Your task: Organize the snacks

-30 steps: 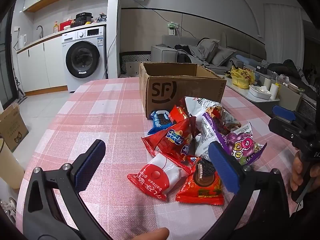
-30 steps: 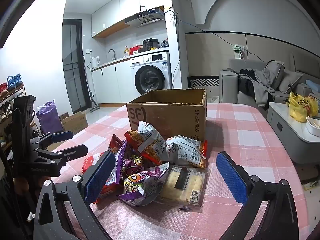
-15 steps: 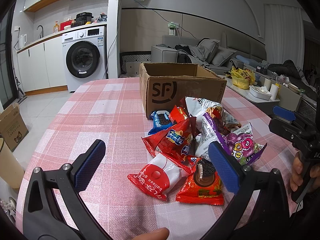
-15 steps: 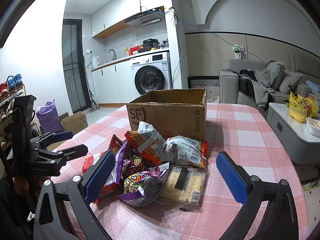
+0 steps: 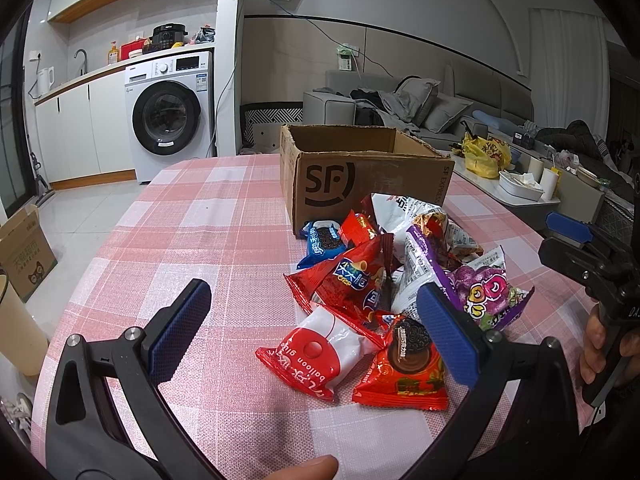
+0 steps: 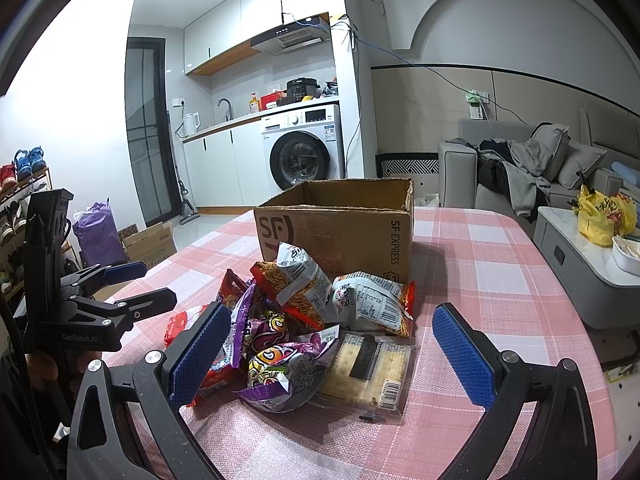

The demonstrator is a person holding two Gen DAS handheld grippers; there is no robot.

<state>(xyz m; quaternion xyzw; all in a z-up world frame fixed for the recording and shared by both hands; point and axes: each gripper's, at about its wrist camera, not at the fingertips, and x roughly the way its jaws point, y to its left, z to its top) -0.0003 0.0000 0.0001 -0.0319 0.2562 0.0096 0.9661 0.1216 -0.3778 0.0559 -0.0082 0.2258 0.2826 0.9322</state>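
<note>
1. Left wrist view: nothing has shifted since the earlier frames. The SF cardboard box (image 5: pixel 366 178) stands open on the pink checked tablecloth (image 5: pixel 192 240), with the snack packets (image 5: pixel 384 280) piled just before it.
2. The left gripper (image 5: pixel 312 334) hovers level, jaws wide apart, empty.
3. The right gripper (image 6: pixel 332 354) likewise gapes over the cracker pack (image 6: pixel 370 370).

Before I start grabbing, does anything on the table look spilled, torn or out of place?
Nothing spilled or visibly torn. The snack packets lie in a loose overlapping heap against the front of the open cardboard box, none inside as far as the views show. The cracker pack lies flat at the heap's edge.
</note>
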